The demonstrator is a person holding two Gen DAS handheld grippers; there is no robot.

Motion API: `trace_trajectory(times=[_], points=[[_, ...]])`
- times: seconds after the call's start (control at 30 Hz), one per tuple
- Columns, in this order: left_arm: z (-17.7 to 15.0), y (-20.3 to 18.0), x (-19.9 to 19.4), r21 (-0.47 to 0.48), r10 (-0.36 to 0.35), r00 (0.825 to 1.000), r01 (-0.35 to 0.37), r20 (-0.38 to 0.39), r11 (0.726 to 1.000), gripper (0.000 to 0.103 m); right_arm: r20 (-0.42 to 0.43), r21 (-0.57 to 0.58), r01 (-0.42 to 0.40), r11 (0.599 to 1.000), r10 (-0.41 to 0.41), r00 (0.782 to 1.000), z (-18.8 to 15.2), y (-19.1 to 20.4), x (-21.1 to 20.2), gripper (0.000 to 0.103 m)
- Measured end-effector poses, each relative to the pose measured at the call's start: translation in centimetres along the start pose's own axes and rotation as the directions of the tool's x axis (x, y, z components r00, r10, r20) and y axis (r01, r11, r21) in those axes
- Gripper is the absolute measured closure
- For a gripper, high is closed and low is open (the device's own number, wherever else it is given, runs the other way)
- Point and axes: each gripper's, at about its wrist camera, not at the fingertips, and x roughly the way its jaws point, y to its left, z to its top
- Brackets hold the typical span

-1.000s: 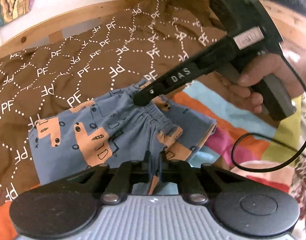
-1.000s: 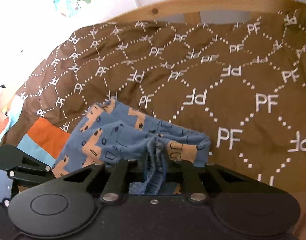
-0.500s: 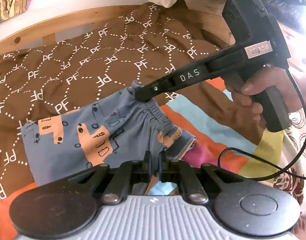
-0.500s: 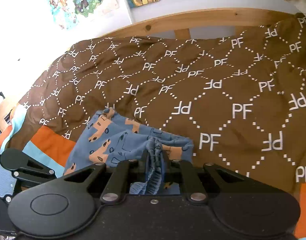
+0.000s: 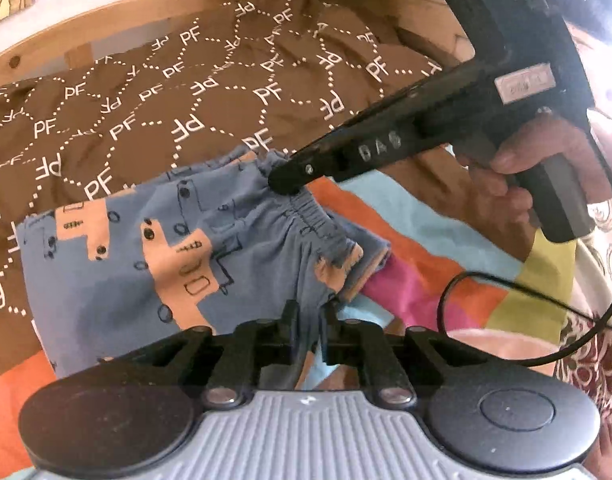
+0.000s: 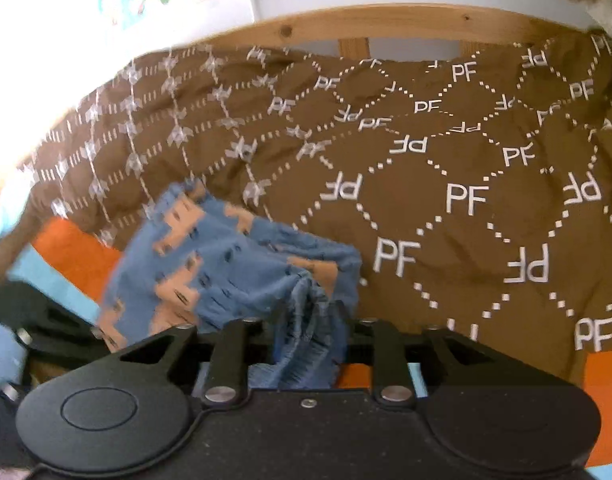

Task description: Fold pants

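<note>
Pants doubled over on the bed, both tools letting go

On the brown quilted bedspread [image 5: 153, 92], the small blue cotton pants with orange prints [image 5: 145, 252] lay folded short. The left tool [image 5: 308, 322] and right tool [image 6: 308, 316] had just been opening, waistband cloth loose between their parted jaws; likely only smoothing remained.

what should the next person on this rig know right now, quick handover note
Left gripper: jaws have just been opening, pants edge between them.
Right gripper: jaws have just been opening, gathered waistband between them.
Pants: blue, orange print, lying folded on the brown PF blanket and the striped sheet.
Done: a fold laid down, release under way.
Left: pull both grippers clear, check the fold, fold again if needed.
</note>
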Motion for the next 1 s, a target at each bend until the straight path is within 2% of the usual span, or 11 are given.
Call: trace_trajectory(times=[0.03, 0.13, 0.17, 0.2, 0.33, 0.4, 0.5, 0.6, 0.73, 0.9, 1.0], points=[[-0.2, -0.1, -0.1, 0.008, -0.003, 1.000, 0.003, 0.003, 1.000, 0.081, -0.004, -0.038, 0.021, 0.999, -0.021, 1.000, -0.3, 0.3, 0.0, 0.064], [-0.6, -0.4, -0.8, 0.010, -0.021, 1.000, 0.021, 0.012, 1.000, 0.063, 0.000, -0.113, 0.058, 0.992, -0.058, 0.998, -1.2, 1.0, -0.2, 0.038], [-0.7, -0.3, -1.1, -0.001, -0.028, 0.999, 0.028, 0.016, 1.000, 0.049, 0.007, -0.126, 0.065, 0.990, -0.065, 0.998, -1.4, 1.1, -0.4, 0.032], [-0.8, -0.2, -1.6, -0.023, -0.030, 0.999, 0.031, 0.024, 0.999, 0.040, 0.011, -0.135, 0.072, 0.988, -0.071, 0.997, -1.5, 1.2, -0.6, 0.027], [-1.3, 1.0, -3.8, -0.117, -0.029, 0.999, 0.034, 0.045, 0.993, 0.027, 0.036, -0.143, 0.088, 0.986, -0.084, 0.996, -1.6, 1.6, -1.2, 0.017], [-1.5, 1.9, -4.8, -0.172, 0.018, 0.998, -0.006, 0.063, 0.985, 0.014, 0.046, -0.145, 0.090, 0.985, -0.084, 0.995, -1.6, 2.1, -1.5, 0.011], [-2.1, 3.5, -5.6, -0.279, 0.147, 0.987, -0.122, 0.068, 0.952, 0.004, 0.045, -0.168, 0.094, 0.981, -0.088, 0.995, -2.1, 2.9, -1.6, 0.003], [-3.1, 5.1, -4.6, -0.347, 0.238, 0.971, -0.231, -0.024, 0.909, 0.003, 0.022, -0.251, 0.148, 0.957, -0.147, 0.989, -3.2, 3.6, -1.0, 0.001], [-4.9, 6.7, -2.4, -0.367, 0.261, 0.945, -0.318, -0.197, 0.874, 0.003, 0.021, -0.309, 0.152, 0.939, -0.153, 0.988, -4.3, 4.0, -0.9, 0.001], [-5.6, 6.6, -4.1, -0.352, 0.247, 0.952, -0.297, -0.181, 0.888, 0.003, 0.067, -0.357, 0.166, 0.919, -0.152, 0.986, -4.5, 4.3, -2.3, 0.001], [-4.7, 6.9, -5.5, -0.370, 0.258, 0.960, -0.282, -0.114, 0.885, 0.002, 0.116, -0.362, 0.207, 0.909, -0.176, 0.977, -3.5, 4.2, -2.8, 0.001]])
